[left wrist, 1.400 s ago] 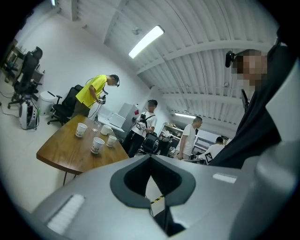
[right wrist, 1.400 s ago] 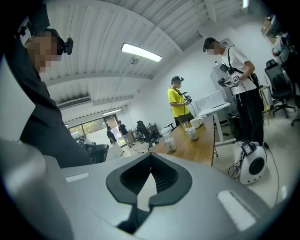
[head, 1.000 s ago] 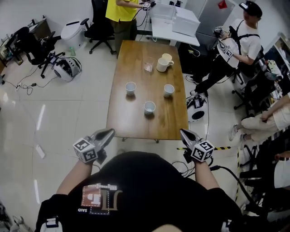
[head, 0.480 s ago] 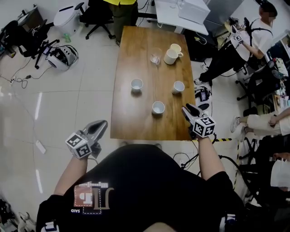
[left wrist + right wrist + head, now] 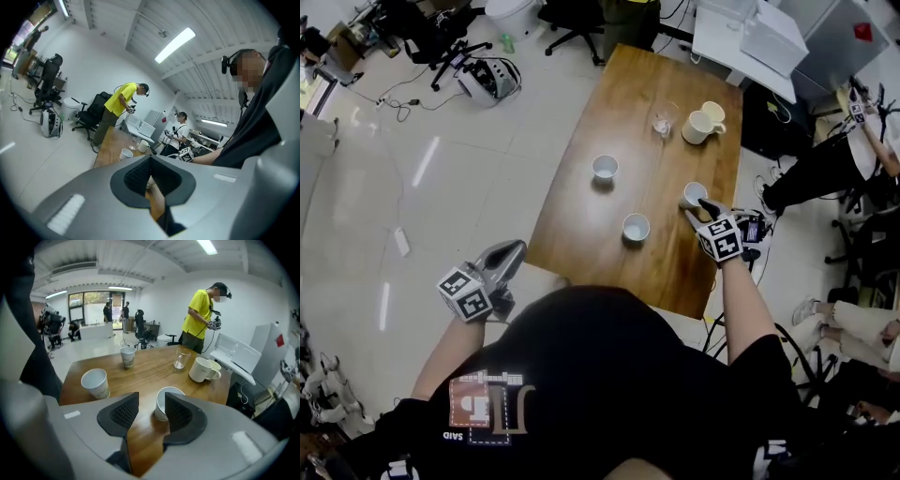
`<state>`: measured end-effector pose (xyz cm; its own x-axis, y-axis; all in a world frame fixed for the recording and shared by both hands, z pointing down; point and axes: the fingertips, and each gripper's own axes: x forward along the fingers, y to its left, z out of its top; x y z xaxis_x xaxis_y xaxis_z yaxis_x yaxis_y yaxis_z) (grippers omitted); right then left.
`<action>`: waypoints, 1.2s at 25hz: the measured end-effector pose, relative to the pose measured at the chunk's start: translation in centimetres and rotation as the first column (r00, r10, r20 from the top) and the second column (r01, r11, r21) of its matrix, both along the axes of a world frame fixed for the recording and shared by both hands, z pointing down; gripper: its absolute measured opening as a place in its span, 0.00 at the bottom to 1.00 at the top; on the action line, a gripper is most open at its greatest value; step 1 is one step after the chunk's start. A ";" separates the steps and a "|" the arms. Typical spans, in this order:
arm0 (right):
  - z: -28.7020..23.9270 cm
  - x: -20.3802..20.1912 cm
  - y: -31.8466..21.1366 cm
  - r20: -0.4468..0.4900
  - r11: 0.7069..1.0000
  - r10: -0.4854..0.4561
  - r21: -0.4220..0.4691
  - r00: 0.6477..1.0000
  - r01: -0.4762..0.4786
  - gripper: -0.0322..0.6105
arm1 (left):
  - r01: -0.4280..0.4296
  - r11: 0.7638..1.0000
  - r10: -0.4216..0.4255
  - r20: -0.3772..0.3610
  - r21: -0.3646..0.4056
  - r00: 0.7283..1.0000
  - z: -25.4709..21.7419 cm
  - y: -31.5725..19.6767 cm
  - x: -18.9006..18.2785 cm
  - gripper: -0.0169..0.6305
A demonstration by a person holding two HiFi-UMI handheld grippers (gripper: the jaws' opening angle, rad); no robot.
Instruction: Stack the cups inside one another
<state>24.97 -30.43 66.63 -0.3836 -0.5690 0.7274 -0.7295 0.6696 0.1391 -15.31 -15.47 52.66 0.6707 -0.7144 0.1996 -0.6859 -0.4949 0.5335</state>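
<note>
wooden tabletop [image 5: 647, 122], cups [image 5: 605, 168] standing apart. right gripper [image 5: 147, 411] fingers, just opened wide and empty, approach the nearest cup [image 5: 161, 406] off-centre; one might clip its rim, toppling it. left gripper [image 5: 514, 251] fingers closed, empty.

Black short-sleeved shirt [image 5: 609, 375], an orange-and-white print [image 5: 497, 408] at its left — grey left gripper [image 5: 516, 247] and right gripper [image 5: 697, 208], each with a black-and-white marker cube [image 5: 465, 294].

The table [image 5: 666, 253] is warm brown with darker grain. On it, the nine-o'clock cup [image 5: 605, 168], six-o'clock cup [image 5: 636, 227] and three-o'clock cup [image 5: 694, 192] are white. The left gripper [image 5: 517, 248] and right gripper [image 5: 697, 208] are grey with black-and-white marker cubes.
</note>
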 end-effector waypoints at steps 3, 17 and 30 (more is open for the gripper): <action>2.3 0.4 -0.4 -0.117 0.997 -0.071 -0.031 0.991 0.068 0.33 | -0.007 1.000 0.007 0.020 0.001 1.000 0.2 1.3 1.3 0.03; 5.2 -0.1 -0.8 -0.371 0.985 -0.171 -0.044 0.913 0.167 0.10 | -0.035 0.999 0.036 0.068 -0.014 0.997 -0.1 1.6 0.7 0.03; -7.6 -11.1 5.2 -0.107 0.940 -0.342 -0.053 0.934 0.338 0.10 | -0.086 0.996 0.087 -0.011 0.029 0.996 0.4 -0.6 1.3 0.03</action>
